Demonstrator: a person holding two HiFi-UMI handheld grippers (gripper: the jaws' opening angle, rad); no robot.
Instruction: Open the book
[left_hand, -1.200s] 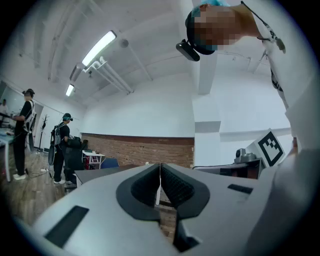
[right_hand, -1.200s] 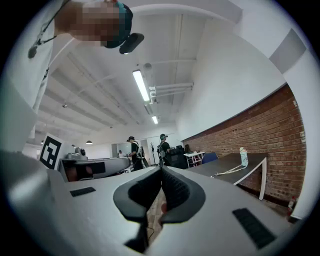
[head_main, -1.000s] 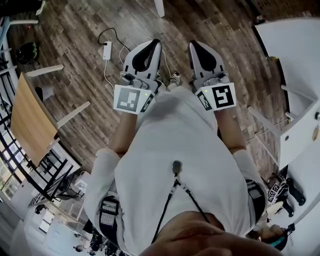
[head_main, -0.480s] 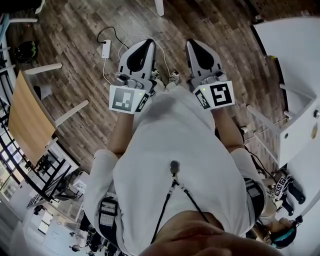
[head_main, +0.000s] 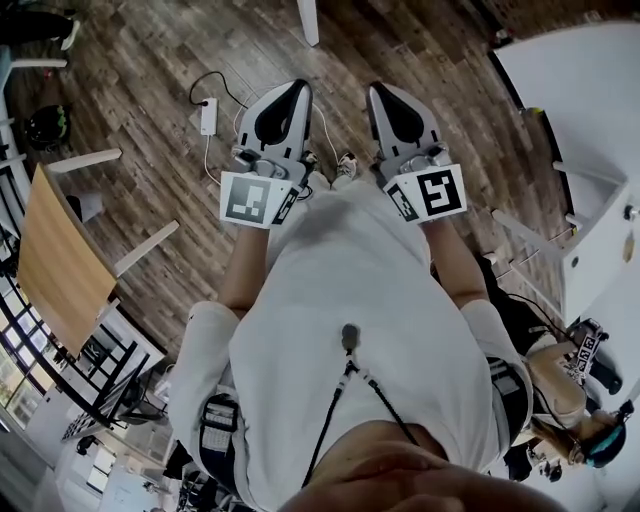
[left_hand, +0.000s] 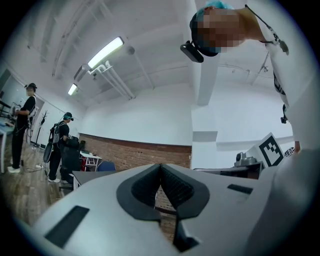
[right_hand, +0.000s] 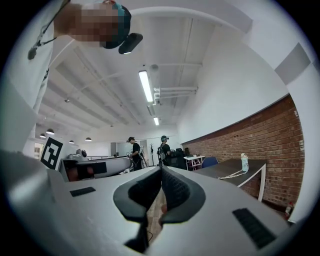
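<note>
Vs. prev. frames, the left gripper (head_main: 297, 90) and right gripper (head_main: 380, 92) shifted only slightly; both are clenched on nothing, held in front of the torso over the wood floor (head_main: 150, 60). Book not in any view, so the task prob. isn't started yet.

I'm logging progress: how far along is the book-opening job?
Done: nothing, no book shows in any view. In hand: nothing; left gripper and right gripper are both shut and empty, held before the person's torso above the wood floor. Left: reaching a book and opening it.
</note>
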